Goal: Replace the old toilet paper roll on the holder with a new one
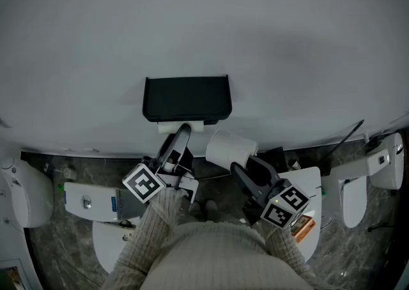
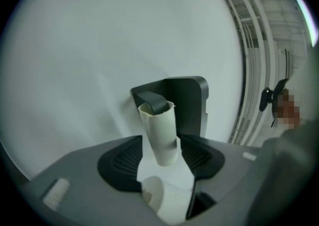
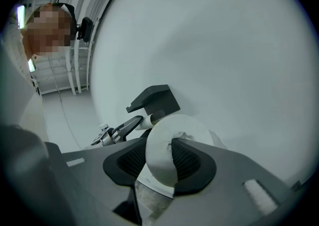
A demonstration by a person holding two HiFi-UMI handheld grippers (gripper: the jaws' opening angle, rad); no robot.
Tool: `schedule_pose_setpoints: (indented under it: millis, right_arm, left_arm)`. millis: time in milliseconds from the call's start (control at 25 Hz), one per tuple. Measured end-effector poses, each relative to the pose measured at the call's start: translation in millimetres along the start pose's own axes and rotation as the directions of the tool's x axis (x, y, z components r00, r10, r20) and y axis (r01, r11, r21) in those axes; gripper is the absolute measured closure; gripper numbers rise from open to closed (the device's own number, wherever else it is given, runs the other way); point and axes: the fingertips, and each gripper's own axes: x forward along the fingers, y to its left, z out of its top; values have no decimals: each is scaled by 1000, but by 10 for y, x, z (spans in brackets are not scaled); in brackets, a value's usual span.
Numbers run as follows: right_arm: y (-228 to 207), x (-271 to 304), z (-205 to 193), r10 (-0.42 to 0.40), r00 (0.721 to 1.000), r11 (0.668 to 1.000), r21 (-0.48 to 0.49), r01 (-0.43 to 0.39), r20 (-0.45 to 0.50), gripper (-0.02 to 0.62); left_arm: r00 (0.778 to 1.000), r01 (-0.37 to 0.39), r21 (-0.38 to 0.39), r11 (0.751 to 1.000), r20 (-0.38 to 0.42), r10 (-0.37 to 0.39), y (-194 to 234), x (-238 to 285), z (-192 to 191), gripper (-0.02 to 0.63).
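A black paper holder hangs on the grey wall. The old bare cardboard tube sits under it on the holder's arm. My left gripper reaches up to it. In the left gripper view the tube stands tilted between the jaws of the left gripper, which are spread wide, with a gap beside the tube. My right gripper is shut on the new white roll, just right of the holder. One jaw goes into the core of the roll, and the other presses its outside.
White toilets stand on the dark floor at the left and right, with a white cistern lid below the left gripper. The person's knitted sleeves fill the bottom middle. The left gripper shows in the right gripper view.
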Motion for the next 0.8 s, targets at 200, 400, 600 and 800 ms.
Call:
schedule_pose_setpoints:
  millis: [200,400,600,800]
  right_arm:
    - [-39,34,0,-3,1000,1000,10,3,-3,449]
    - [-61,69,24,-6,1000,1000,11,6,0,449]
    - [-93,87,49,-9,1000,1000,6,9,1,449]
    - [-98,67,77,-8,1000,1000,3,8,6,449]
  left_arm:
    - [1000,10,-33,999,22,-9,27,52,45,377]
    - [999,40,-46,998,38,-38,8,99,93,377]
    - [998,52,-35,998,27,-51,2,132,86,423]
    - [998,67,-44,997,15,-66,-36,158,52,428]
